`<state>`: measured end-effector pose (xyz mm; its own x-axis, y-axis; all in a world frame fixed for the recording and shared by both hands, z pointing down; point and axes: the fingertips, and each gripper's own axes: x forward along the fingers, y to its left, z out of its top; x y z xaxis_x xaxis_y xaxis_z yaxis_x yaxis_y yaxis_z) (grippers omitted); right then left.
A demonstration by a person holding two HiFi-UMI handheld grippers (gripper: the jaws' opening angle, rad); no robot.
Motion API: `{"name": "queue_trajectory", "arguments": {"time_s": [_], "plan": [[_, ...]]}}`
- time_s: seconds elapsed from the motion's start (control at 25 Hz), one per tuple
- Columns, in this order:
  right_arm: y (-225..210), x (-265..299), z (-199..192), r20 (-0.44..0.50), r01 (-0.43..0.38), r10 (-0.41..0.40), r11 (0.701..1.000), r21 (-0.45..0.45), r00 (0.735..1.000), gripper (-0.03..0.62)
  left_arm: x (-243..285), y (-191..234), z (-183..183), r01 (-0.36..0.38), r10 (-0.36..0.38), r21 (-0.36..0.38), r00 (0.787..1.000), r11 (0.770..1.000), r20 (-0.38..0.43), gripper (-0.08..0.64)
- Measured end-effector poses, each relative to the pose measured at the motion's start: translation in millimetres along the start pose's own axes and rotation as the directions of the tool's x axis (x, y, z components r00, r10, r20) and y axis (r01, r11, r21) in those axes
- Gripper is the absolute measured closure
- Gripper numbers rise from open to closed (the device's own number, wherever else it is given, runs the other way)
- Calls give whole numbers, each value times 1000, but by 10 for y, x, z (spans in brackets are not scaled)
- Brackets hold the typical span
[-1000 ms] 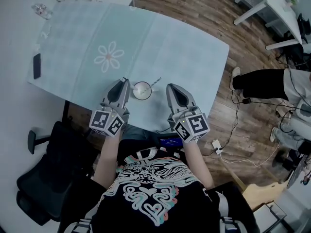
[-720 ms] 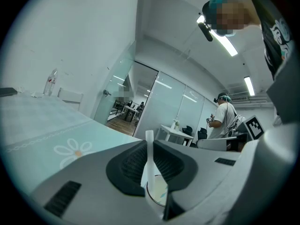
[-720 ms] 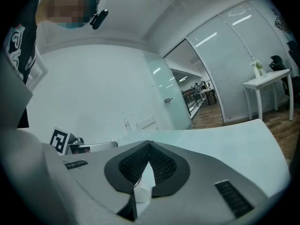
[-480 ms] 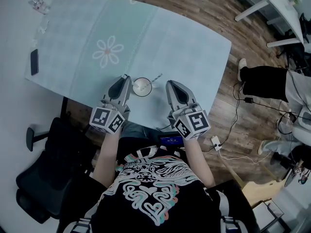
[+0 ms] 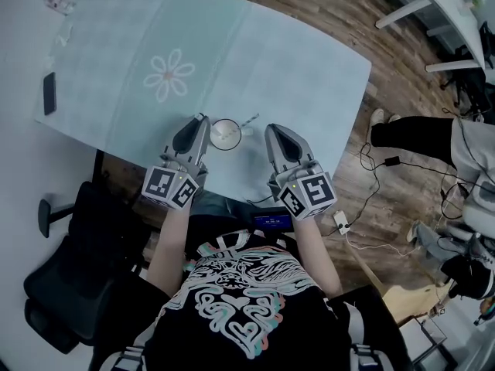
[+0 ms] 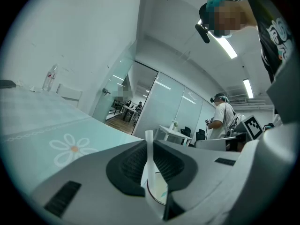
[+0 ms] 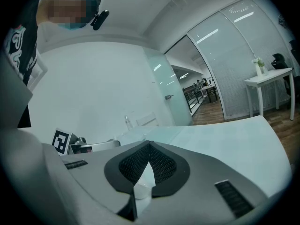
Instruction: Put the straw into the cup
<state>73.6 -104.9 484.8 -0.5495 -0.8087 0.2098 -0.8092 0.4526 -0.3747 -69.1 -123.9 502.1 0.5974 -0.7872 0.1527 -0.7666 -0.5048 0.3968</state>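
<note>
A small white cup (image 5: 225, 134) stands near the front edge of the pale green table (image 5: 302, 76). A thin straw (image 5: 250, 121) sticks out slanting from the cup's right rim; whether its lower end sits inside the cup I cannot tell. My left gripper (image 5: 202, 120) lies just left of the cup and my right gripper (image 5: 271, 132) a little right of it, both shut and holding nothing. In the left gripper view the straw (image 6: 149, 134) rises as a thin white strip above the jaw tips, with the cup (image 6: 158, 191) behind the slit. The right gripper view shows the cup (image 7: 142, 191) low behind its jaws.
A flower print (image 5: 168, 74) marks the tablecloth. A dark phone (image 5: 49, 93) and a clear bottle (image 5: 58, 2) lie at the far left. A black chair (image 5: 69, 238) stands left of me. A person (image 5: 418, 134) stands on the wooden floor at right, among cables (image 5: 371, 242).
The head camera has shifted a little, so the table sits slightly higher in view. Both grippers, the cup and the straw keep the same places relative to each other.
</note>
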Motion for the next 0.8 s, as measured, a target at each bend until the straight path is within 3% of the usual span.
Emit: {"name": "queue_trajectory", "arguments": {"time_s": [0.8], "plan": [[-51,58,-74,-23,-24,24,1000,19,999,577,58,-8,-133,10,-10,-9,1000,1000,12,509]]}}
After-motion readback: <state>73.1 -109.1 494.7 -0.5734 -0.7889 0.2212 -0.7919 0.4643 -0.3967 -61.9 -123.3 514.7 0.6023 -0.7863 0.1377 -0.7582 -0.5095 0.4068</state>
